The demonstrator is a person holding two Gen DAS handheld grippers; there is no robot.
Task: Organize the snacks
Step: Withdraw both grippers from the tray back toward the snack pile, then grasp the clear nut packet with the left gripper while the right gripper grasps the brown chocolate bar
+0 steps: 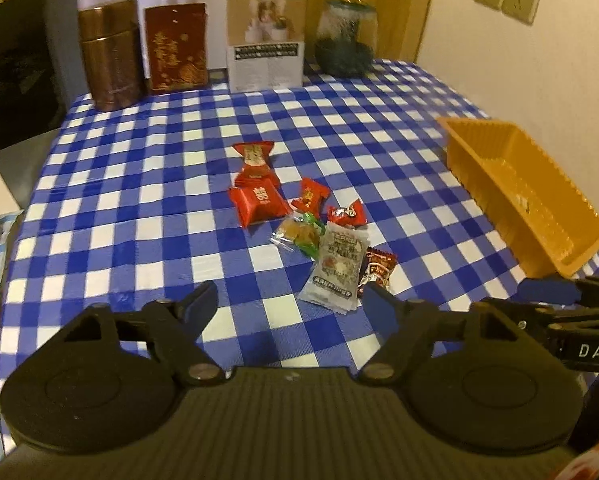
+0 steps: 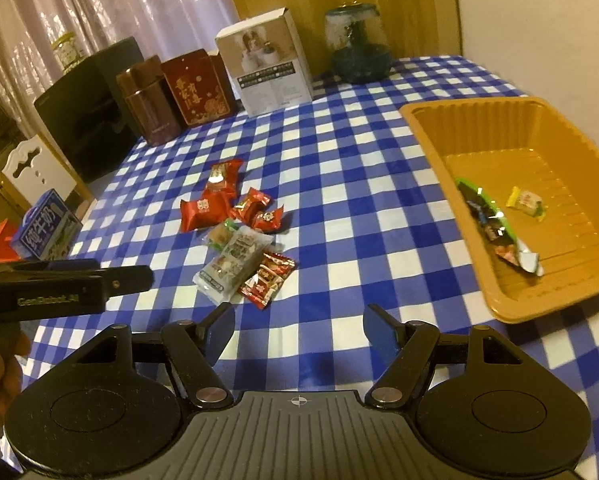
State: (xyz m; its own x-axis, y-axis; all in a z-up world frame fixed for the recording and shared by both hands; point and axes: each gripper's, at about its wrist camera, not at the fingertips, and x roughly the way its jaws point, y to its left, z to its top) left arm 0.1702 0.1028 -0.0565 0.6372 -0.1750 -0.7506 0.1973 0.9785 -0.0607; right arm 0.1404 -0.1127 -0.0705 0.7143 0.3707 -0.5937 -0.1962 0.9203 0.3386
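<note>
Hovering over the blue-and-white checked desk [image 1: 147, 168], both grippers point down toward a loose cluster of wrapped snacks. The left gripper [image 1: 295, 304] has its fingers set well apart with nothing between them; the nearest packet, a grey-white sachet [image 1: 337, 266], lies just beyond its right fingertip. The right gripper [image 2: 299, 330] is likewise spread wide and empty, aimed at bare cloth at the bottom centre of its frame, with a dark red foil sachet [image 2: 267, 280] just ahead and to the left.

The snacks lie mid-desk in a heap: a red pillow candy [image 1: 257, 204], smaller red twists [image 1: 309, 196], a clear-wrapped brown sweet [image 1: 297, 234], some overlapping. That overlap probably makes the outer, flat sachets the easiest to take first. An orange plastic tray [image 2: 427, 128] sits at the right of both frames, already holding a dark green-edged packet [image 2: 485, 212] and a small yellow candy [image 2: 525, 202]; it appears to be the collecting place, set close so each carry is short.

Open cloth separates heap and tray, so the path looks free. The tray's near corner lies close to the desk edge at the lower right of the right wrist view, and tins, a white box [image 1: 265, 38] and a glass jar [image 1: 345, 38] line the top, well clear.
</note>
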